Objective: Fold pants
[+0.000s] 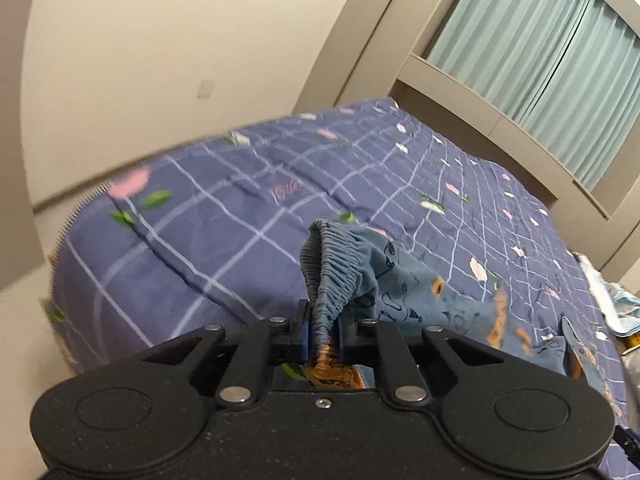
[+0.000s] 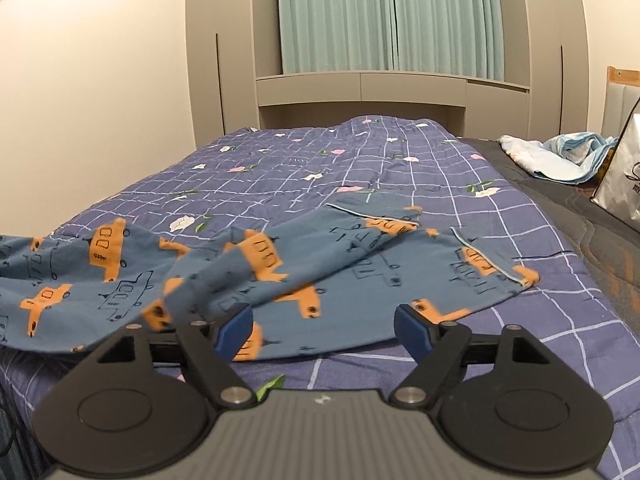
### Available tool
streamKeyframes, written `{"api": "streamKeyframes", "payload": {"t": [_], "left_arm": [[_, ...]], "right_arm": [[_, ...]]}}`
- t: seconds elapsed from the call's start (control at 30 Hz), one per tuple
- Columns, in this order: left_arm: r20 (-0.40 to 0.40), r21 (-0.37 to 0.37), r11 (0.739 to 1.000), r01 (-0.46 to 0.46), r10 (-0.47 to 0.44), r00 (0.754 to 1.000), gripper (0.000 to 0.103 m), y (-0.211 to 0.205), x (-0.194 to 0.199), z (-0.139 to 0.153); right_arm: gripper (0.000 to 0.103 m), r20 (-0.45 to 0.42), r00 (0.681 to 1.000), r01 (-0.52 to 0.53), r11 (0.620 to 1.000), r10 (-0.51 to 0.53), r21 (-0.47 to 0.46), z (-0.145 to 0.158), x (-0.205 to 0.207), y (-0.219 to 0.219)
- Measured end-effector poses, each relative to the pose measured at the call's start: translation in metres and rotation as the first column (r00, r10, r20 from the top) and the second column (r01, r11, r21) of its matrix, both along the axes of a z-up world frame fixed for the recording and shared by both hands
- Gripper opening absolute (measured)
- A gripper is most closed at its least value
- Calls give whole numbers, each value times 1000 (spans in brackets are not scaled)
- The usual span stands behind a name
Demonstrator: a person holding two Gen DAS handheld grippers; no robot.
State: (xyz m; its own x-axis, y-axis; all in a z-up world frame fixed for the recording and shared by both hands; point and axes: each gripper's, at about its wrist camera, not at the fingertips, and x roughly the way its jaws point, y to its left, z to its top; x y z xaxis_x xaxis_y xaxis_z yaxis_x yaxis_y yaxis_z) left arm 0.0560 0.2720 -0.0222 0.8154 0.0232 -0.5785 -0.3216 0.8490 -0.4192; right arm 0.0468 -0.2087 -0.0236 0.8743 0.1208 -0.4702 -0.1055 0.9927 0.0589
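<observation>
Waistband pinched, legs sprawled on the bed

The left gripper (image 1: 323,330) clamps the elastic waistband of the soft blue car-print cotton pants (image 2: 304,276) (limp, light); the right gripper (image 2: 323,326) gapes wide over a leg—grab hems next, probably.

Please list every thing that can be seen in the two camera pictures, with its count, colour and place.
pants: one, blue with orange cars, spread on the bed, elastic waistband lifted
quilt: one, purple-blue, white grid and flowers, covering the bed
curtains: one pair, pale green, behind the bed
cabinets: beige, around the window
light cloth: one bundle, white and light blue, at the bed's right edge
bag: one, white, far right
left gripper: black, blue pads, clamped on the waistband
right gripper: black, blue pads, open over the pants
</observation>
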Motion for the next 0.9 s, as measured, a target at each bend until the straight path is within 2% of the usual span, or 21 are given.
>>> {"api": "streamKeyframes", "payload": {"t": [0.03,0.1,0.13,0.17,0.2,0.23,0.3,0.43,0.57,0.73,0.83,0.9], "left_arm": [[-18,-8,1000,4,-4,1000,14,0,4,-6],[-57,22,1000,1,1,998,21,-9,9,-12],[-66,29,1000,-6,8,998,32,-12,9,-13],[-69,27,1000,-11,13,998,52,-16,7,-13],[-68,23,1000,-17,18,998,63,-20,4,-12],[-65,27,999,-31,33,997,79,-24,0,-10],[-53,67,997,-48,52,997,85,-37,-9,-3],[-18,122,992,-14,16,1000,102,-70,-12,12],[36,178,980,86,-93,995,102,-113,1,24],[46,192,952,239,-252,967,102,-171,30,24],[58,186,919,349,-365,929,102,-207,48,19],[64,157,890,427,-441,895,102,-228,59,13]], "right_arm": [[85,-7,1000,-6,1000,6,0,-2,2,0],[86,-22,1000,-13,1000,13,-5,-6,8,2],[87,-29,999,-17,1000,16,-11,-8,11,2],[90,-34,999,-22,1000,21,-16,-9,13,3],[92,-35,999,-27,999,26,-20,-10,15,3],[96,-33,999,-30,999,29,-22,-11,16,3],[99,-31,999,-36,999,35,-27,-10,22,1],[103,-21,998,-55,998,55,-36,-8,33,-3],[103,-26,996,-82,996,81,-30,-6,44,-12],[103,-36,995,-89,995,88,-33,-11,45,-24],[103,-44,995,-86,996,85,-26,-14,44,-33],[103,-49,995,-82,997,82,-11,-16,43,-42]]}}
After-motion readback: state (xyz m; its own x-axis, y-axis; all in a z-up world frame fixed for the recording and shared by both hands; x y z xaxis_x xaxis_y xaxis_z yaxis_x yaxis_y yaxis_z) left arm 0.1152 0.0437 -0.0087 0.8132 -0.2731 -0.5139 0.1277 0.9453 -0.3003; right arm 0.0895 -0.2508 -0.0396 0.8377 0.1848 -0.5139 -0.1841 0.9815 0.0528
